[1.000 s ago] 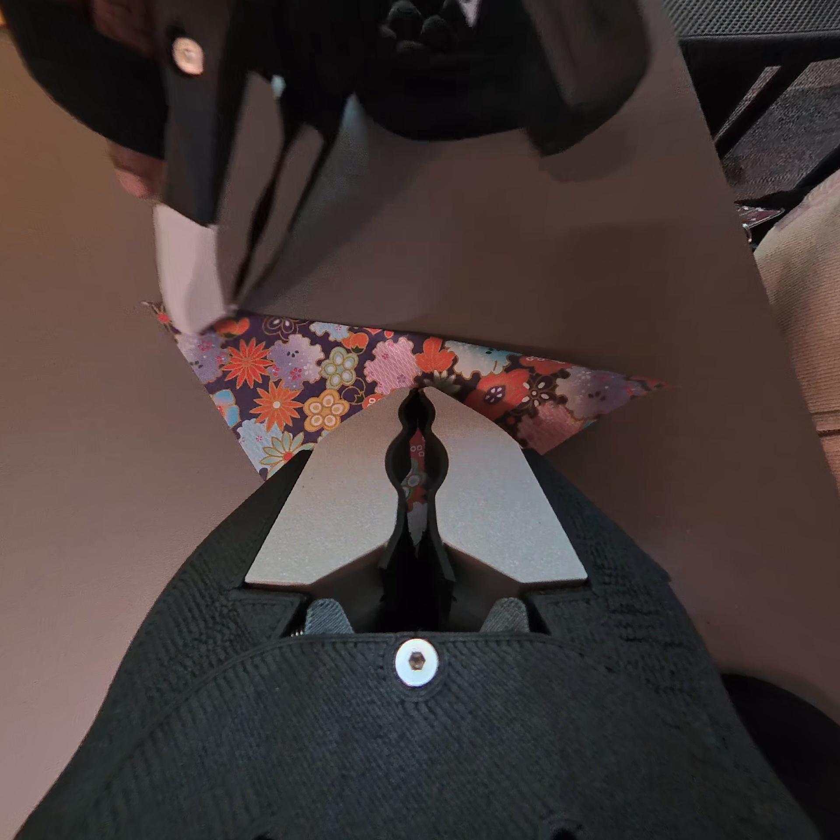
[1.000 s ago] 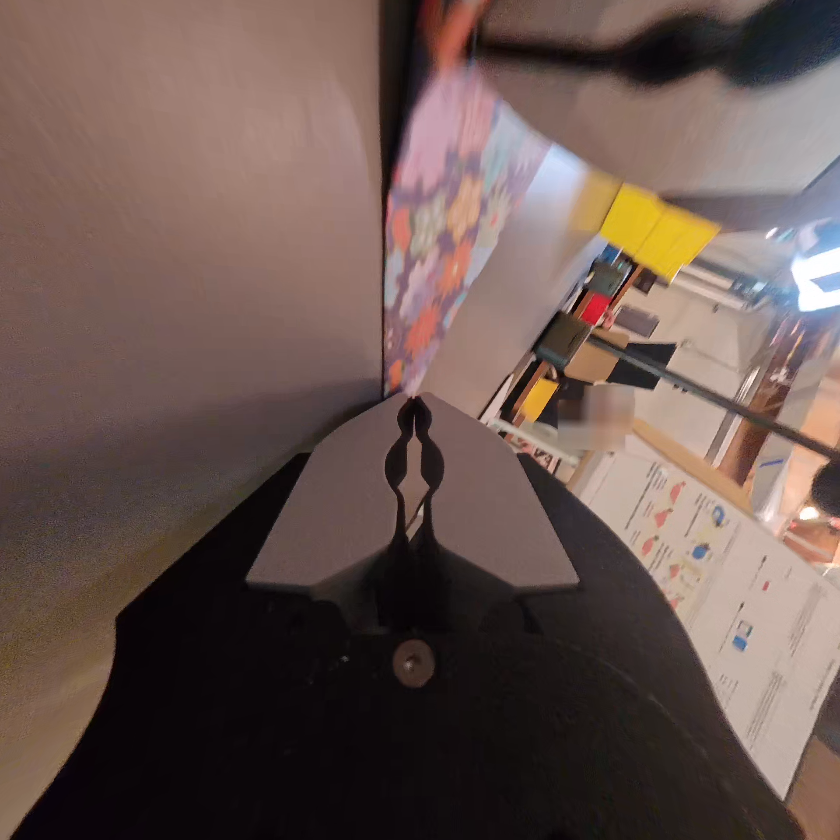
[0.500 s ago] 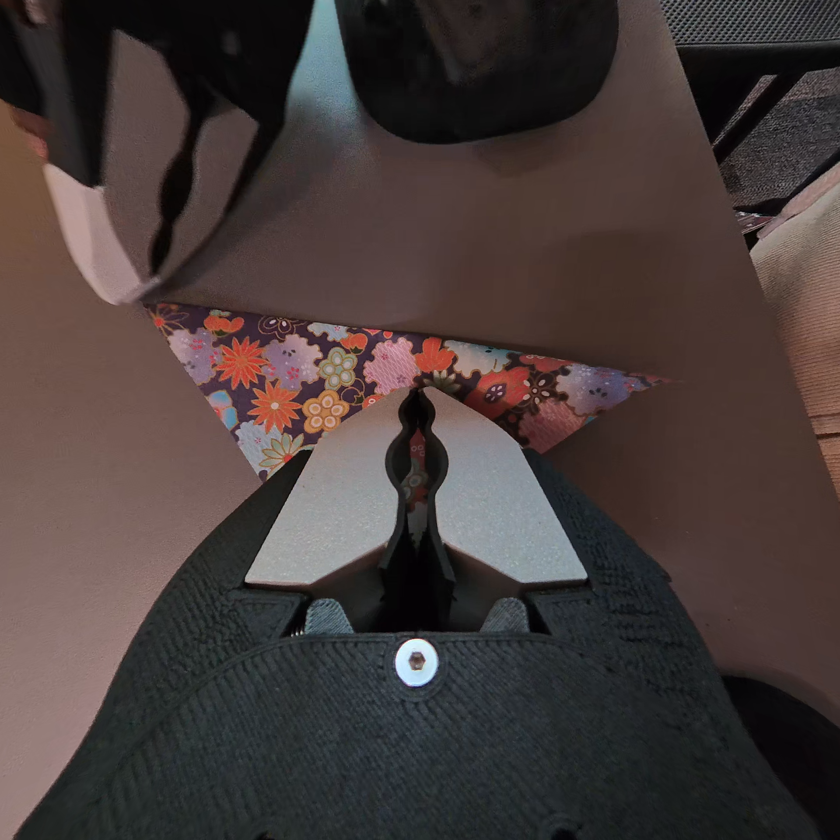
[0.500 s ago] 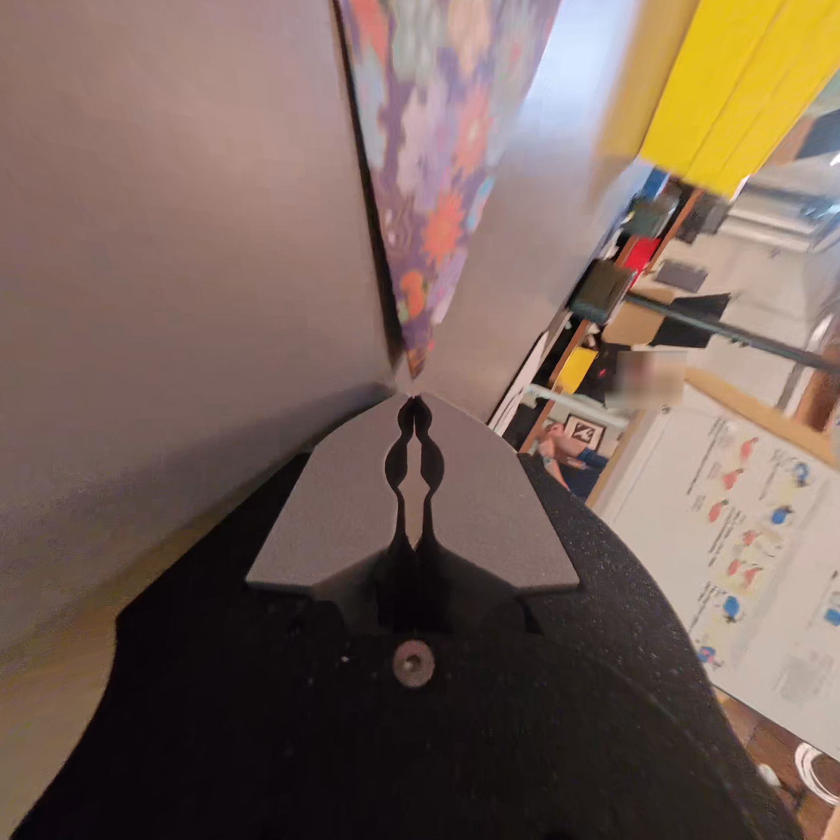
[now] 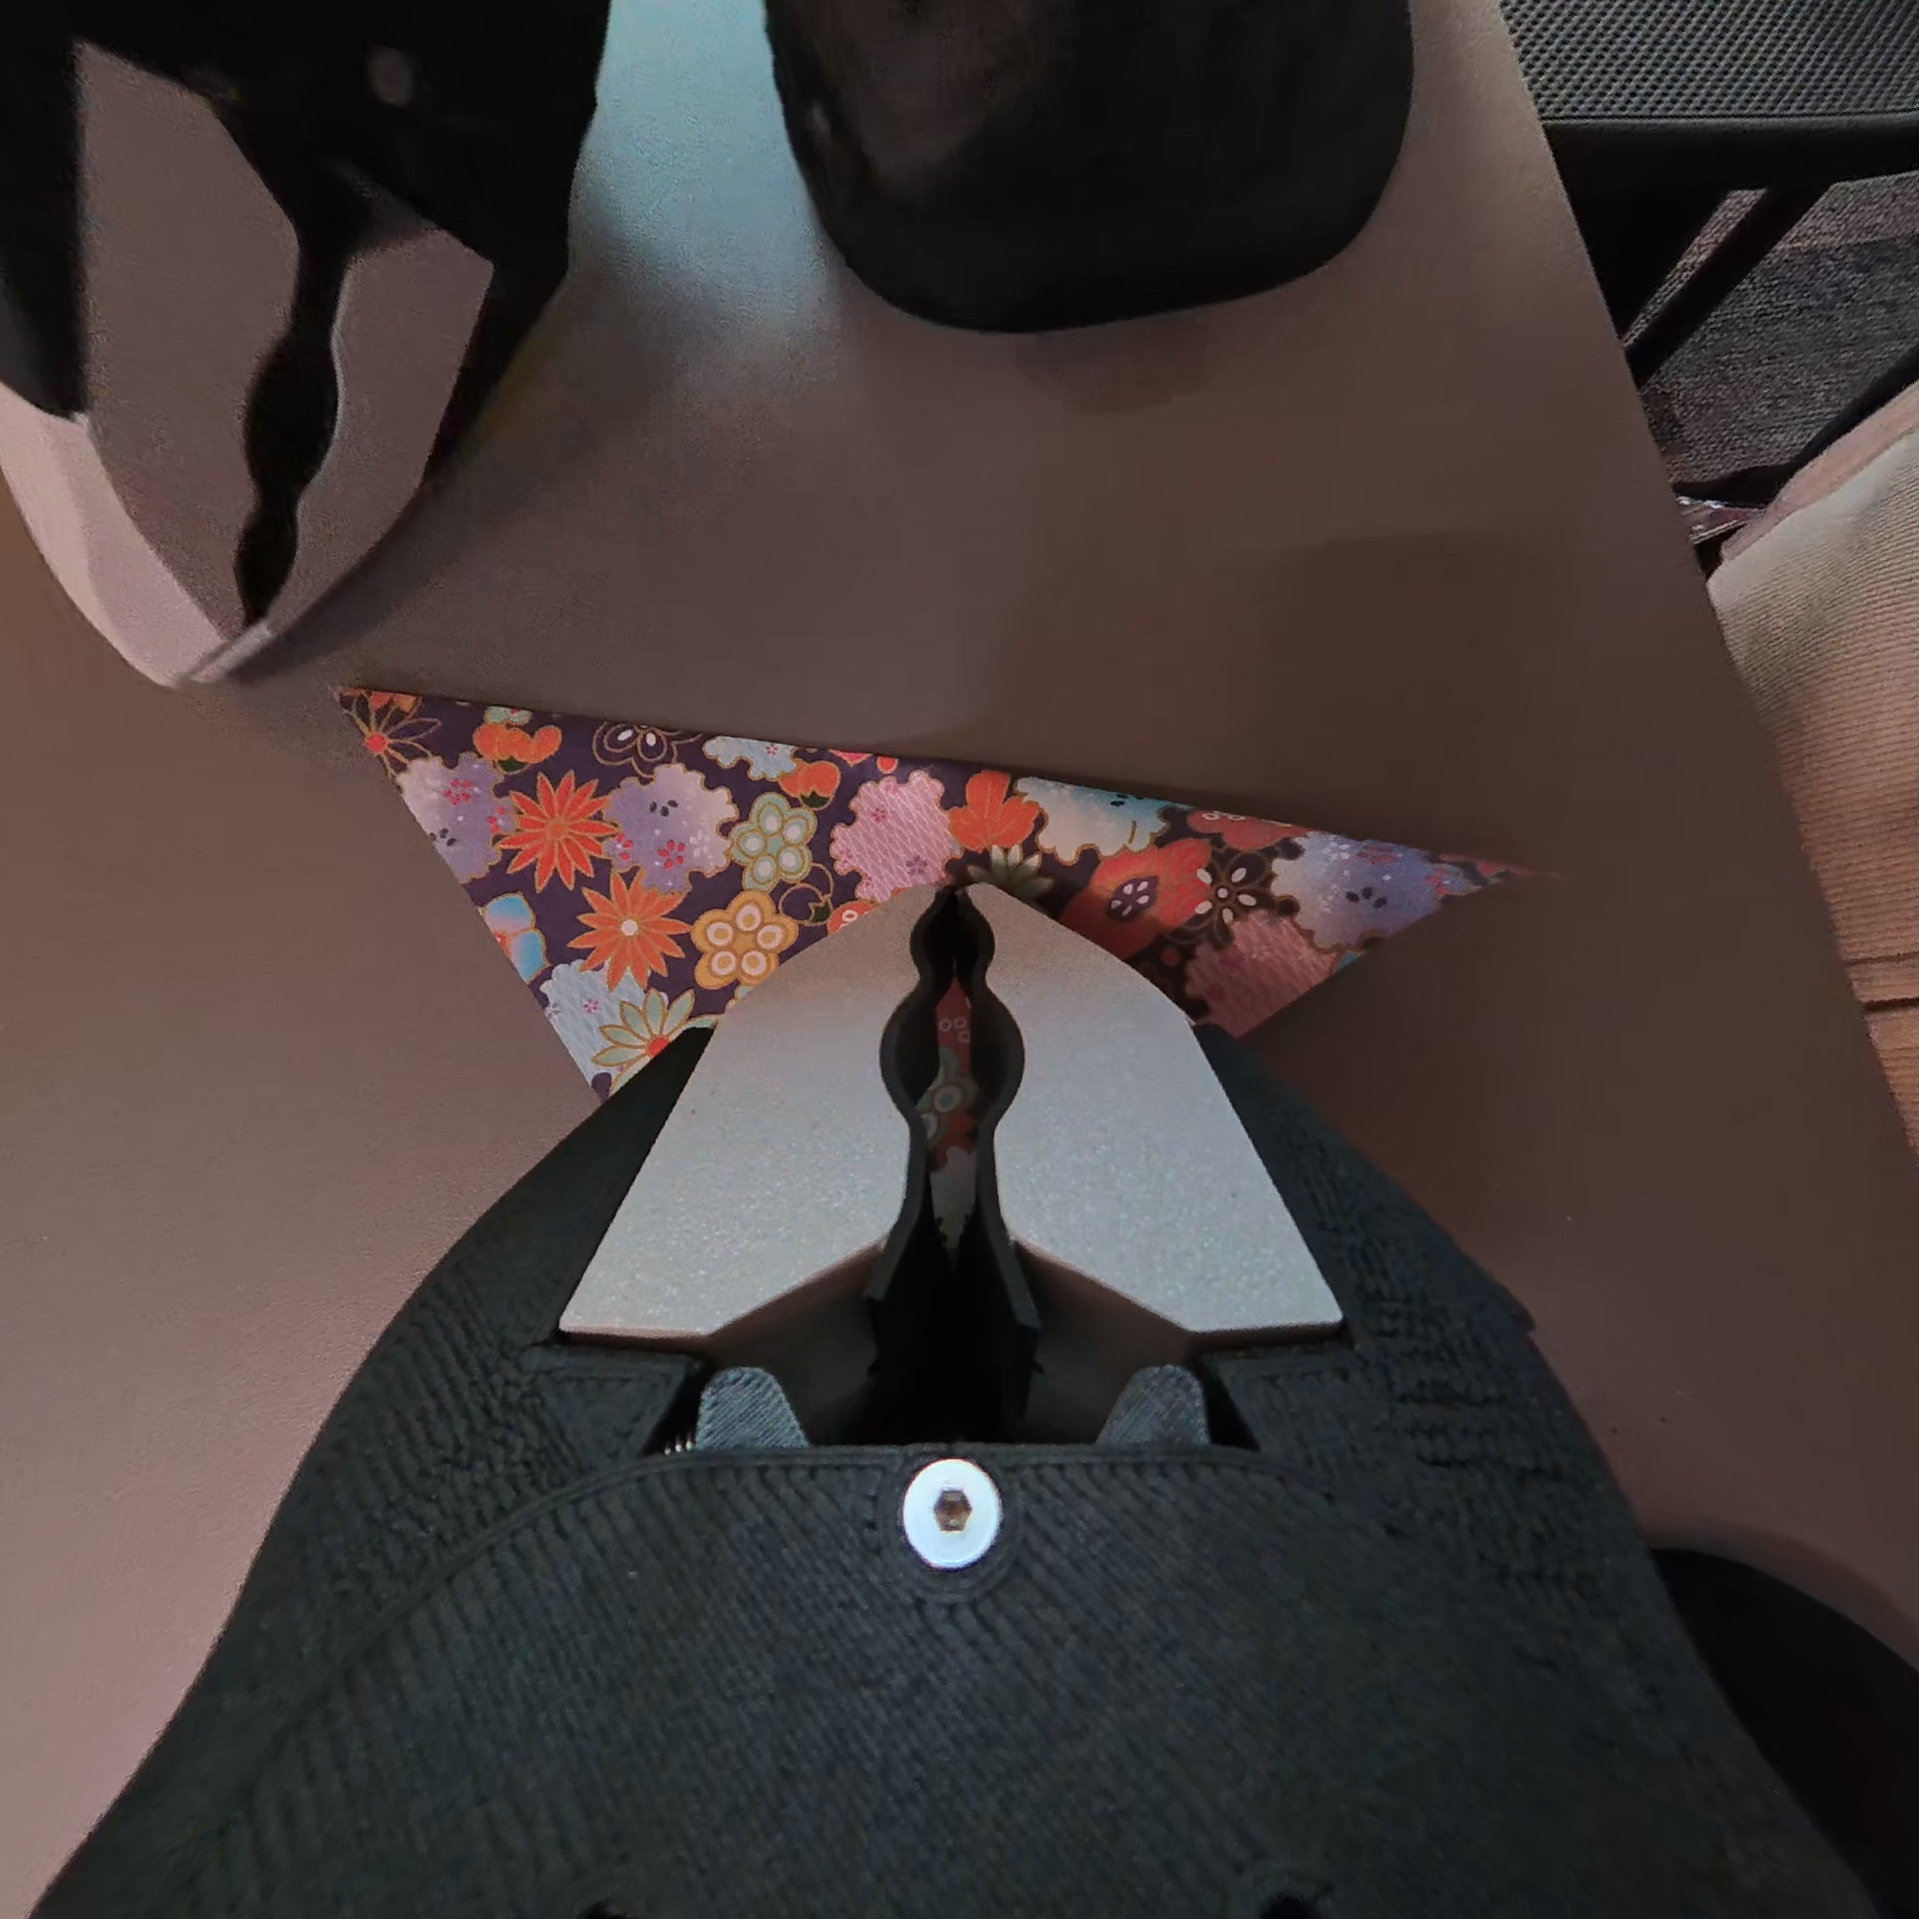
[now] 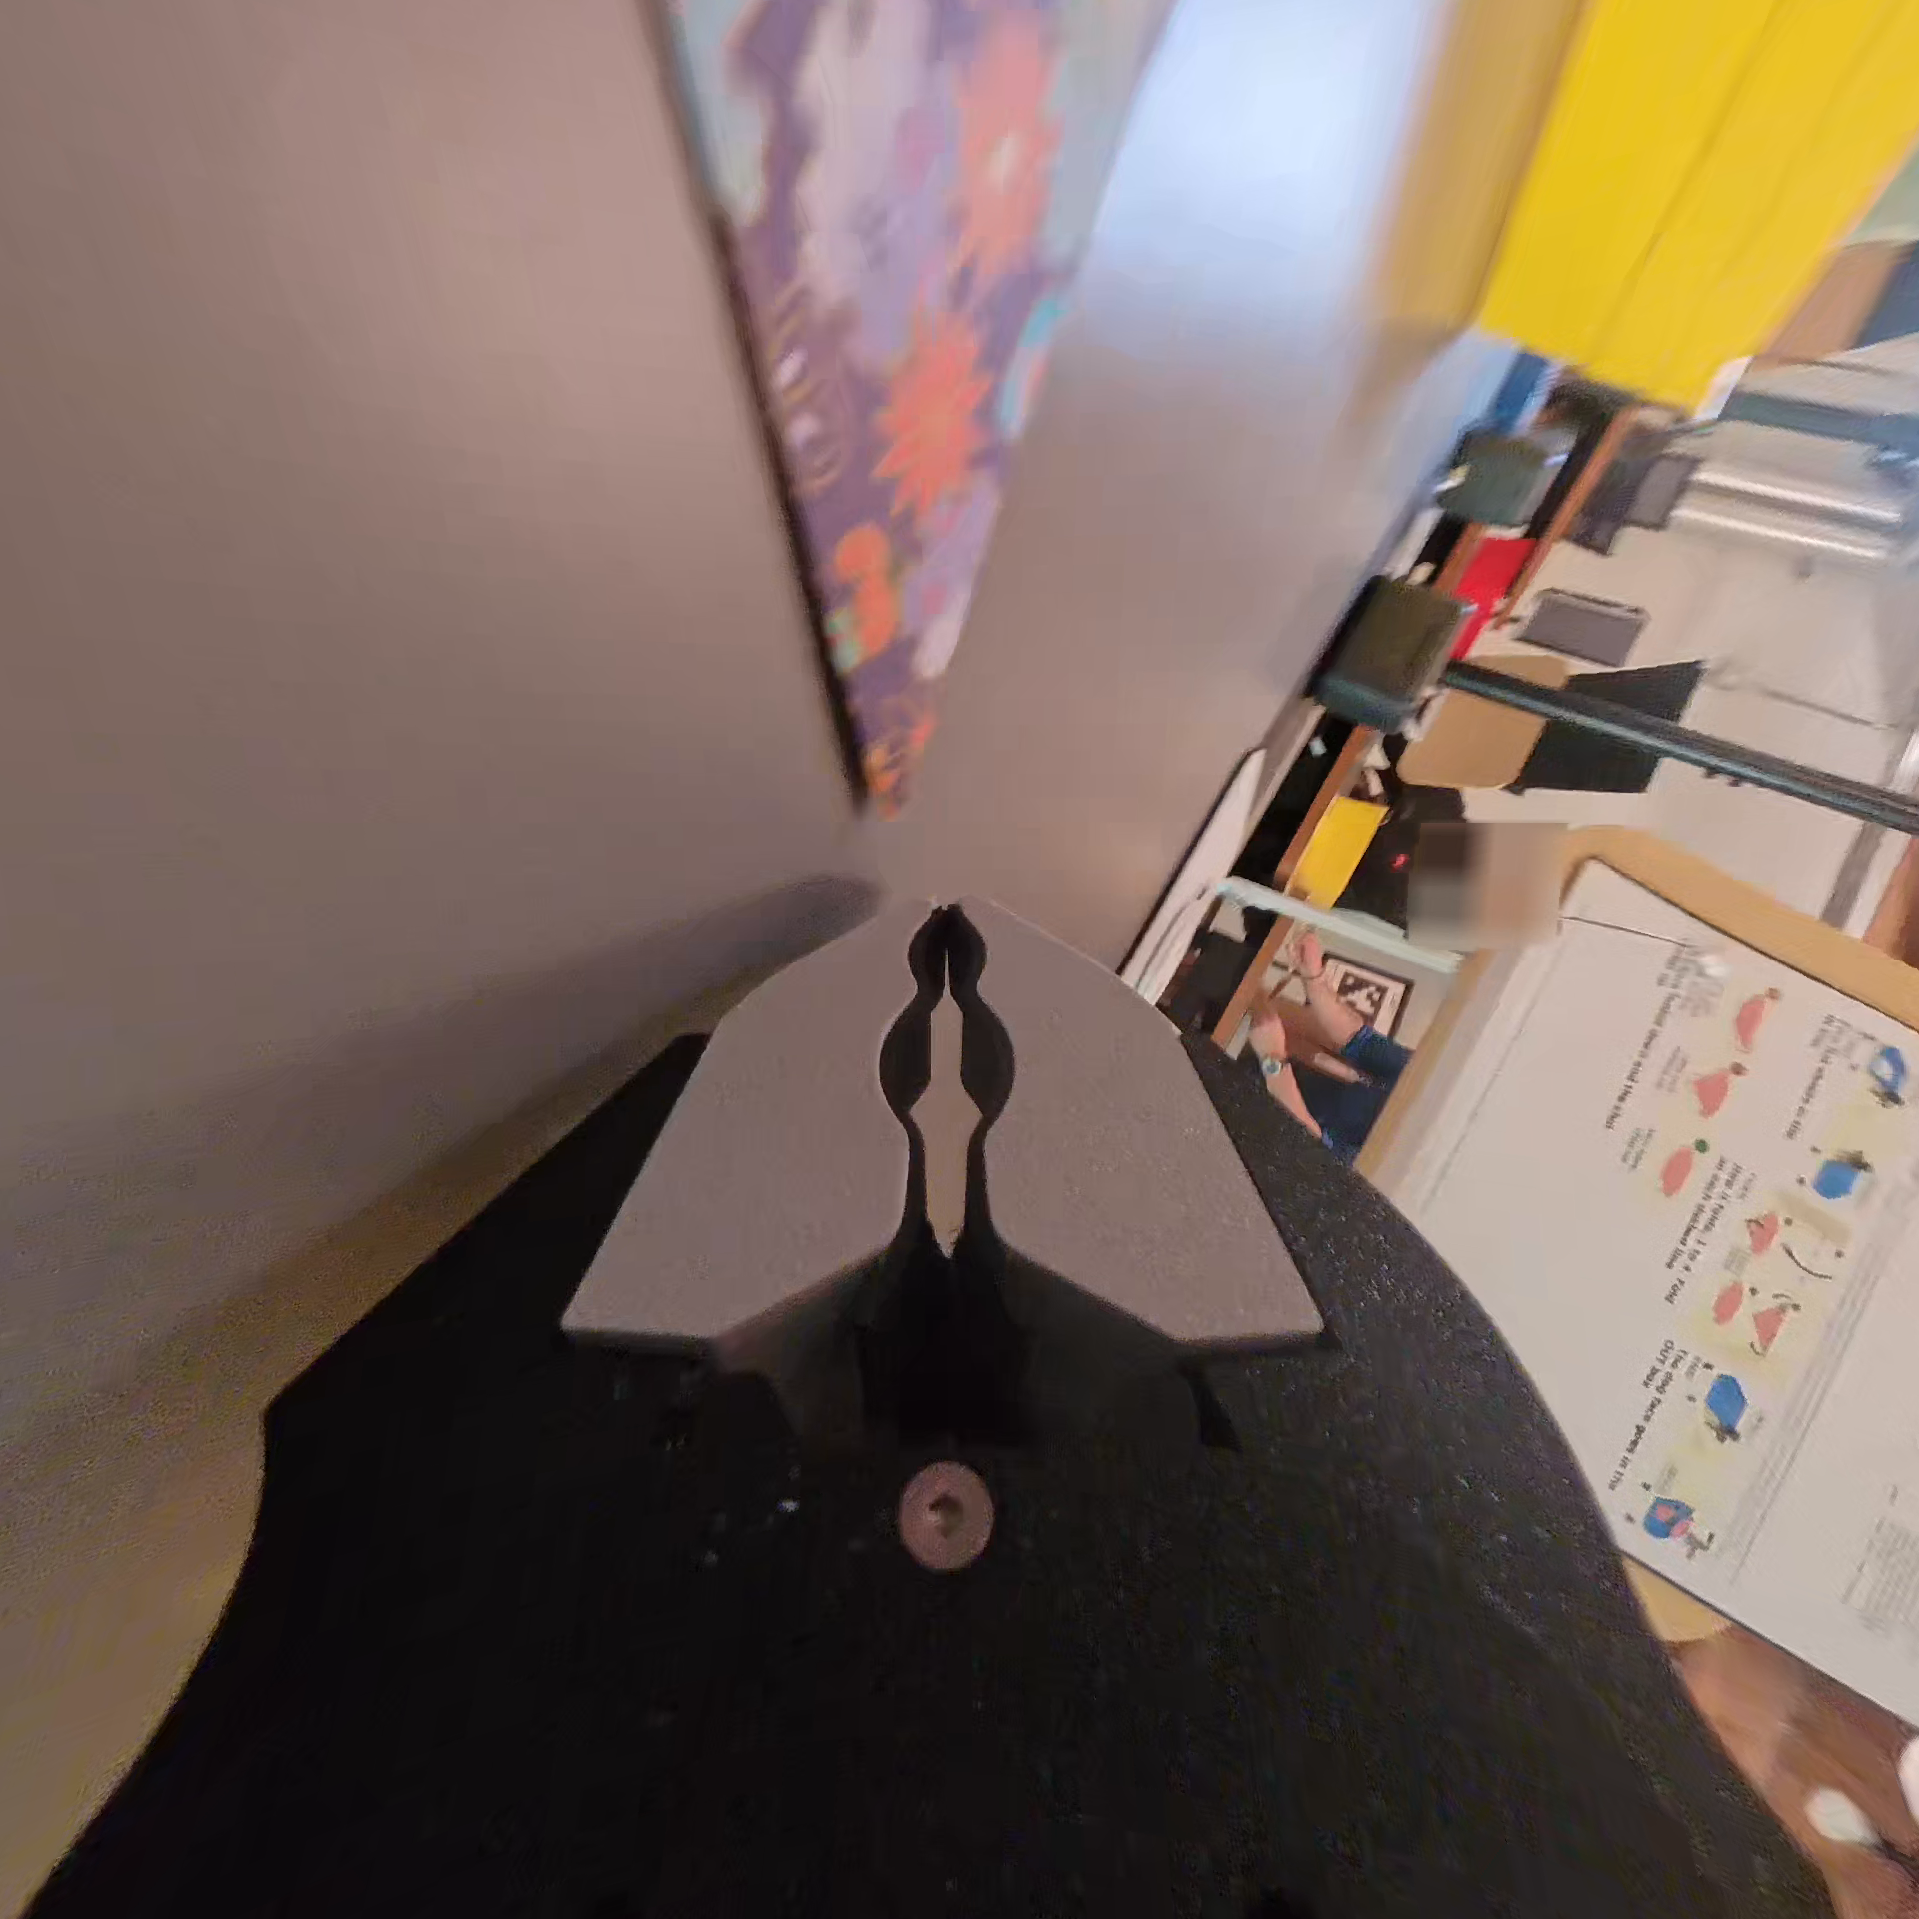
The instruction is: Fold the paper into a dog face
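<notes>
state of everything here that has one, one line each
floral paper: folded into a triangle, flat on the table
left gripper: shut, over the paper's near corner
right gripper: shut, empty, just off the paper's tip

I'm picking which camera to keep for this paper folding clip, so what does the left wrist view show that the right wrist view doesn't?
Only the left wrist view shows the whole folded triangle of floral paper, with the shut left gripper over its near point, and the right gripper's fingers from outside.

Only the right wrist view shows the room beyond: a yellow panel and an instruction sheet.

Both show the floral paper, the brown table and the right gripper, shut and empty.
</notes>
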A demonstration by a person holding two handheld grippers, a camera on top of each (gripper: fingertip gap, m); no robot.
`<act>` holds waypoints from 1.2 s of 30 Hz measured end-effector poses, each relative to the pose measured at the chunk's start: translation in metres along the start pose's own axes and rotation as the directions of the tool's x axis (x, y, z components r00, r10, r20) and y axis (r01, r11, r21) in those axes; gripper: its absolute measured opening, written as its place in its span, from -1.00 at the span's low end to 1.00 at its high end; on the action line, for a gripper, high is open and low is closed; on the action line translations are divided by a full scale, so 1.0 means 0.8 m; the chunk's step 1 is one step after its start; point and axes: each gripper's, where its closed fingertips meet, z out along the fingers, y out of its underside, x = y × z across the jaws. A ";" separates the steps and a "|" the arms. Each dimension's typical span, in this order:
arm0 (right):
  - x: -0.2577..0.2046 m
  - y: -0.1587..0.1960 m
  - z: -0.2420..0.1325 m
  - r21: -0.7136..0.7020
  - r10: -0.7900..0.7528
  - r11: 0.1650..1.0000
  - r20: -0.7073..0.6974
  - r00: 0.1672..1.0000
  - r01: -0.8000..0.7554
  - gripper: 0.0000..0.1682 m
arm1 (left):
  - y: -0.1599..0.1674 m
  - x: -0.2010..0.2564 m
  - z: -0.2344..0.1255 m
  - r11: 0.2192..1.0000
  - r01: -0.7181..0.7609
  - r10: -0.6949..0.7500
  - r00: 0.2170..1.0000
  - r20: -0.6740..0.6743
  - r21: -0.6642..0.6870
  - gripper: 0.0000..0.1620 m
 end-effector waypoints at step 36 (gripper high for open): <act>-0.023 -0.137 -0.074 0.050 0.156 0.986 0.044 0.987 -0.158 -1.00 | -0.045 0.030 0.002 0.997 -0.005 0.022 0.974 -0.225 0.074 -1.00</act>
